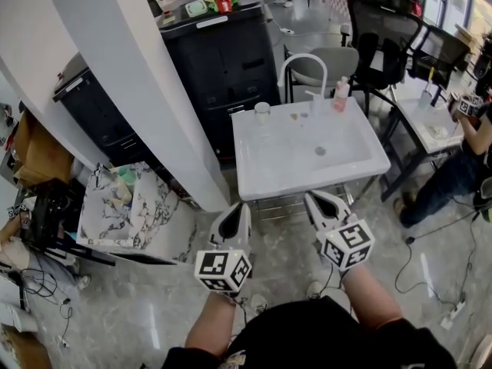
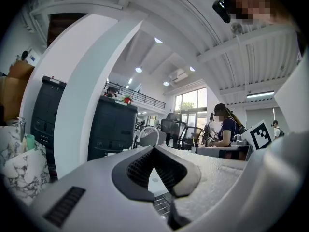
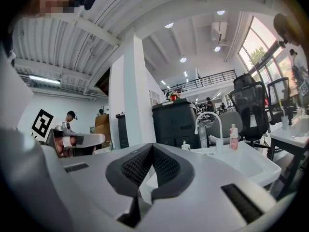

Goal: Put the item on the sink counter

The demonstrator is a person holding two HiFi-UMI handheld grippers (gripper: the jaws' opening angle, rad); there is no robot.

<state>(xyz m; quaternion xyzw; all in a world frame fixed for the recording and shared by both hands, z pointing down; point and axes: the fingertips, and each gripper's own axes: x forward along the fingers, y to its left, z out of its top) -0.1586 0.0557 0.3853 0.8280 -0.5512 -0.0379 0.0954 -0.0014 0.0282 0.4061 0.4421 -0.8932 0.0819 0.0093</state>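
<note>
Standing at the sink (image 1: pixel 284 167) with two grippers, both closed on nothing.
The left gripper (image 1: pixel 235 207) and right gripper (image 1: pixel 317 198) hover side by side just off the sink's near edge, each with its jaws pressed together and empty. On the sink's far ledge stand one white arched faucet (image 1: pixel 304 56), one pink bottle (image 1: pixel 340 96) just right of it, and one small clear jar (image 1: pixel 263 114) at the left end; which is the item I cannot tell. Behind the sink are two black office chairs (image 1: pixel 384 29); to its left, one black cabinet (image 1: pixel 223 68) and one marble-patterned box (image 1: pixel 127 206).
</note>
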